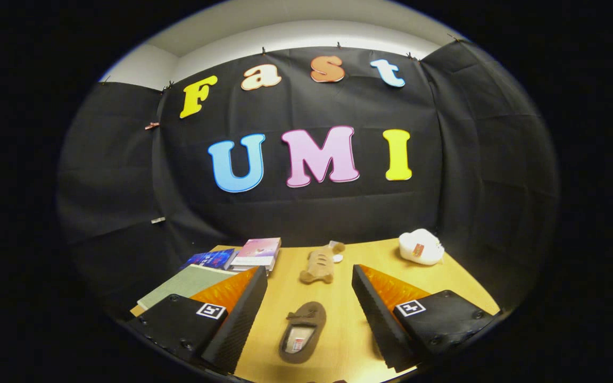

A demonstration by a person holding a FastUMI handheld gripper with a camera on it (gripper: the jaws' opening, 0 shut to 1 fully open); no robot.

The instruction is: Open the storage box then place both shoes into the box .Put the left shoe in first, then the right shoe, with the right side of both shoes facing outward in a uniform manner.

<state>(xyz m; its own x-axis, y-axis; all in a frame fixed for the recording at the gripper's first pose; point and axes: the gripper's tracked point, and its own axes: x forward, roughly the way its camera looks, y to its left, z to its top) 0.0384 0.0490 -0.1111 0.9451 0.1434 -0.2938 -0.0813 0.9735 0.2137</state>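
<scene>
The tongs (306,314) stood wide apart over the wooden worktop (349,330), holding nothing, with one finger to each side of a brown moccasin slipper (302,332). That slipper lay flat on its sole between the fingers, apparently toe pointing away, its opening upward and a pale insole with a small label visible inside; a small bow or lace sat across the vamp. It was judged light and soft, with a suede-like upper liable to fold under pressure; the firmest hold would likely be across the heel collar or the side wall near the opening, pinching one wall rather than squeezing the whole shoe flat. Slippage was judged a small risk, deformation the greater one. Beyond the fingers, near the middle of the worktop, lay a tan object (321,263) that might be the second slipper lying on its side or a plush item; which could not be told at this range. To the left of it sat a stack of books (256,254) and, nearer, a green flat board or folder (187,284). At the far right lay a white rounded object (420,247) with a small label, its nature uncertain. No storage box could be identified with confidence.
</scene>
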